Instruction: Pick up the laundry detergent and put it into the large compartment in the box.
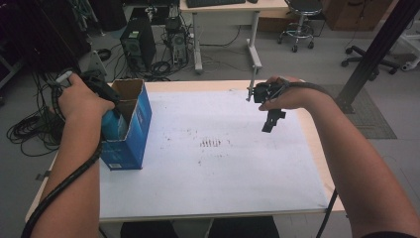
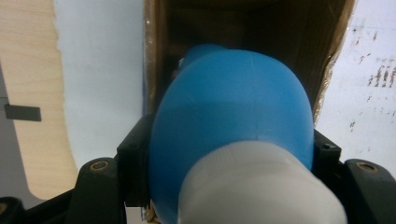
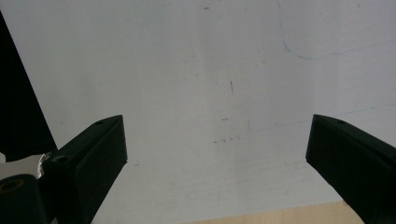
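- Blue bottle (image 2: 233, 121) is clamped between the jaws of the left gripper (image 1: 106, 96), at the open top of the blue cardboard box (image 1: 133, 134) that stands at the left edge of the table (image 1: 317, 148)
- Left gripper view: the bottle has a smooth, rounded, matt blue body and a pale white end nearest the camera; the blue end goes down into the brown cardboard inside of the box, so its long axis runs away from the camera, into the box
- High view: just a patch of blue between hand and box wall, with the box upright, glossy blue outside and raw brown inside
- Right gripper (image 1: 271, 121) hangs over the far right part of the white sheet (image 1: 213, 183), well apart from the box, pointing down
- Right gripper view: its two black jaws stand wide apart with nothing between them, above the white sheet and a strip of pale wood
- Faint reddish marks dot the middle of the sheet
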Action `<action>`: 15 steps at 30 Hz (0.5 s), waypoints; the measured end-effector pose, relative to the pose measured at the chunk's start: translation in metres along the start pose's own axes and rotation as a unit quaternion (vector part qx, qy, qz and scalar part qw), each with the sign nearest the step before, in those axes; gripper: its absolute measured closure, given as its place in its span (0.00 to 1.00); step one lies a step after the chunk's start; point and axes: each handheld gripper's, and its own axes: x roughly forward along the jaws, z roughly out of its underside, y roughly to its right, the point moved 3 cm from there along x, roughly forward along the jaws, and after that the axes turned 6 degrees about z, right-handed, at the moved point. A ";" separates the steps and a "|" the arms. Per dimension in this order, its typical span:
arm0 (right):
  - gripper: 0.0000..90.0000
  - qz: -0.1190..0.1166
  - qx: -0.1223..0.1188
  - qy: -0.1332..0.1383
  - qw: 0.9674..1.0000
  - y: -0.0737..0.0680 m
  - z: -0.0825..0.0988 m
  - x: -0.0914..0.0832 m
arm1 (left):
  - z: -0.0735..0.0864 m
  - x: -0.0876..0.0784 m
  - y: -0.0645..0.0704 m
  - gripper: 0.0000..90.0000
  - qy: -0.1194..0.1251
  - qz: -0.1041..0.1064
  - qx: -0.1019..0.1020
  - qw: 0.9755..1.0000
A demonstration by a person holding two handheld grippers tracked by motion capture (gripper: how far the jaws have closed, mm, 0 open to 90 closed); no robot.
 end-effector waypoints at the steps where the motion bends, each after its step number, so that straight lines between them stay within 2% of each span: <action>1: 0.06 0.000 0.000 0.001 1.000 0.000 0.000 0.000 | 0.000 0.002 0.000 0.41 0.000 0.000 0.000 1.000; 15: 0.06 -0.001 0.002 0.001 1.000 -0.001 0.001 0.002 | 0.000 0.015 -0.002 0.41 -0.003 -0.004 -0.002 1.000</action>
